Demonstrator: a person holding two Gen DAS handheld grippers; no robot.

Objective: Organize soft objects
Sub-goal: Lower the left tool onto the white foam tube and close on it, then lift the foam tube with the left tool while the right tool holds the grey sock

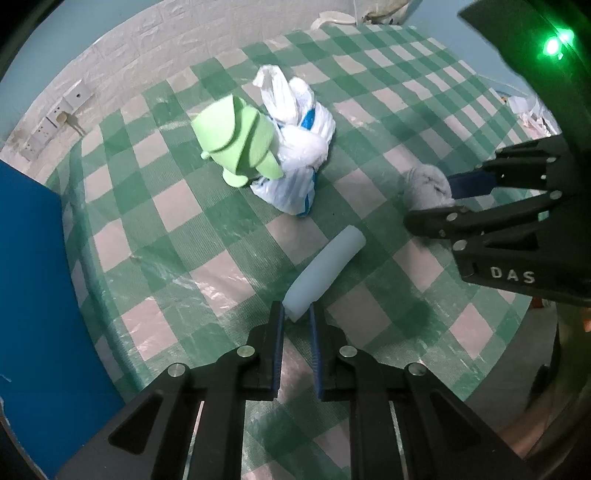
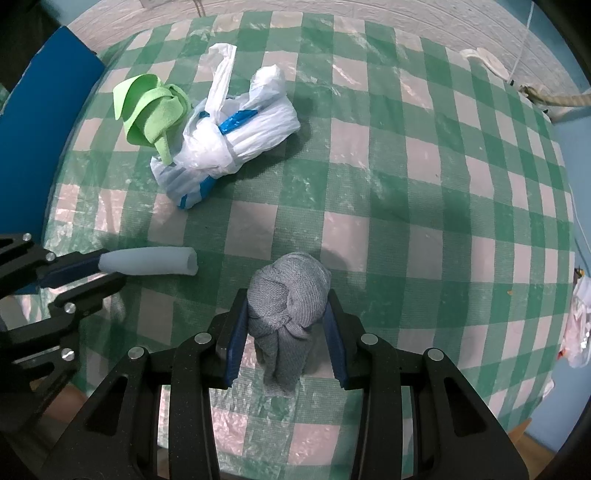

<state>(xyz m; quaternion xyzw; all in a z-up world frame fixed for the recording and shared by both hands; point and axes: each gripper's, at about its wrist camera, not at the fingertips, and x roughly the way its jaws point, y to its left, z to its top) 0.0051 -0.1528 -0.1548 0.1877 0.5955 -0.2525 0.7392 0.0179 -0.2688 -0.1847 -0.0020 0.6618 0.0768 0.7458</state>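
Note:
My left gripper [image 1: 297, 310] is shut on the near end of a pale blue foam tube [image 1: 327, 266], which lies slanting away on the checked tablecloth [image 1: 177, 236]. The right wrist view shows the same tube [image 2: 147, 261] sticking out of the left gripper [image 2: 105, 271] at the left. My right gripper [image 2: 287, 301] points down and is shut on a grey knotted cloth [image 2: 290, 280], with both blue pads against its sides. The grey cloth [image 1: 426, 184] in the right gripper [image 1: 439, 199] also shows at the right of the left wrist view.
A folded green cloth [image 1: 240, 140] [image 2: 151, 107] leans against a knotted white plastic bag with blue print [image 1: 299, 162] [image 2: 229, 144] further back. A blue board [image 1: 33, 295] [image 2: 37, 129] stands along the table's left side. A brick-pattern wall [image 2: 369, 7] runs behind.

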